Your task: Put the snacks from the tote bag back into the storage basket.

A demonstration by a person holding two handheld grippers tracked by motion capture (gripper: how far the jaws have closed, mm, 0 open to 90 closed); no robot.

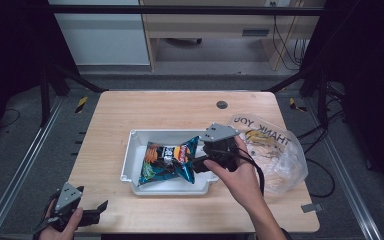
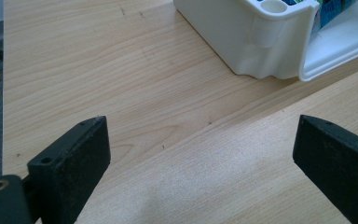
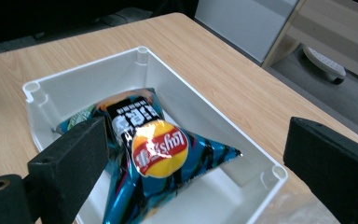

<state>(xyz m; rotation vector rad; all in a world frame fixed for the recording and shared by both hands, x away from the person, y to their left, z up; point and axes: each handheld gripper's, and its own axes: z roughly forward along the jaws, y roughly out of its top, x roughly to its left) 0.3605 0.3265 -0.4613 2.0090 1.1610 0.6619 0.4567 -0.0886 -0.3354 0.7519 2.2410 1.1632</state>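
A blue Lay's chip bag (image 1: pixel 170 160) (image 3: pixel 156 156) lies inside a white plastic tray (image 1: pixel 130 150) (image 3: pixel 182 93) in the middle of the wooden table. My right gripper (image 1: pixel 200 164) (image 3: pixel 196 154) hovers at the tray's right end, just above the bag, jaws wide open with nothing between them. My left gripper (image 1: pixel 100 209) (image 2: pixel 200 149) rests low at the table's front left corner, open and empty, facing a corner of the tray (image 2: pixel 265 42).
A clear plastic "THANK YOU" bag (image 1: pixel 272 150) lies at the table's right side, just beyond the tray; its edge (image 3: pixel 298 210) shows below the right jaw. A dark round grommet (image 1: pixel 222 104) sits in the tabletop at the back. Metal frame rails flank the table.
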